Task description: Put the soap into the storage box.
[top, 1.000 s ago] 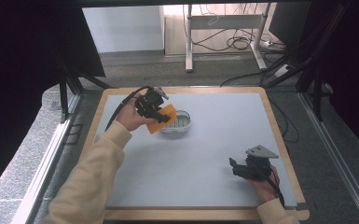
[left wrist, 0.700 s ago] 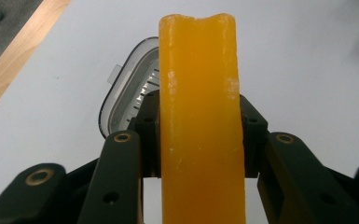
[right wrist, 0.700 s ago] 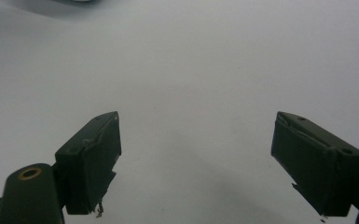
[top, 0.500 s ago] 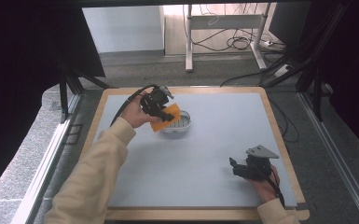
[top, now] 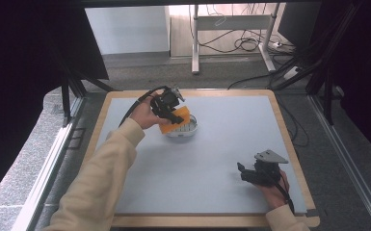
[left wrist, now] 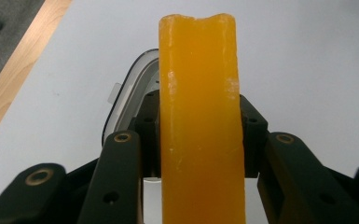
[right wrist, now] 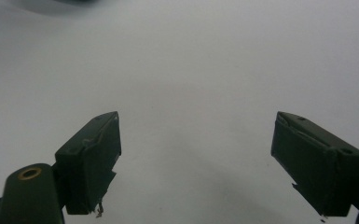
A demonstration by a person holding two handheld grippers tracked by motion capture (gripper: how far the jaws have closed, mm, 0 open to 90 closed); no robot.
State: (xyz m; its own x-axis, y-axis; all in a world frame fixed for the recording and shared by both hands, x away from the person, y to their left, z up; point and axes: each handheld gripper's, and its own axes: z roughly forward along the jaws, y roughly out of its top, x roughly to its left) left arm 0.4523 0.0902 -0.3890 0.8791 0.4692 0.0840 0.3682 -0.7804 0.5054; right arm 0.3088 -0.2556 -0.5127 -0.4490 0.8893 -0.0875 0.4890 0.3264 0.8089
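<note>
Since the earlier frame: left claw (top: 176,117) and its orange sponge (top: 177,120) have crept slightly right and down in the high view, now partly over the small white dish (top: 189,131); right claw (top: 248,174) unchanged at lower right.

Left claw — clamped on the sponge. In the left gripper view the sponge (left wrist: 200,121) stands on edge between the two black pads, running up the centre of the frame, with the dish's rim (left wrist: 121,100) showing behind it at centre left. Whether the sponge touches the dish cannot be told from either view; it looks just above or against the near rim.

Right claw (right wrist: 196,163) — jaws apart, nothing between them, pointing over bare pale tabletop (top: 231,144).

Dish sits upper centre-left of the tabletop in the high view, well apart from the right claw.

Progress, as a judgement: the pickup is done and the sponge is brought to the dish — likely for wiping or setting it inside. Contact and the wiping or release look not yet done. The dish is unsteadied by the idle right claw, so it could slide under pressure.
</note>
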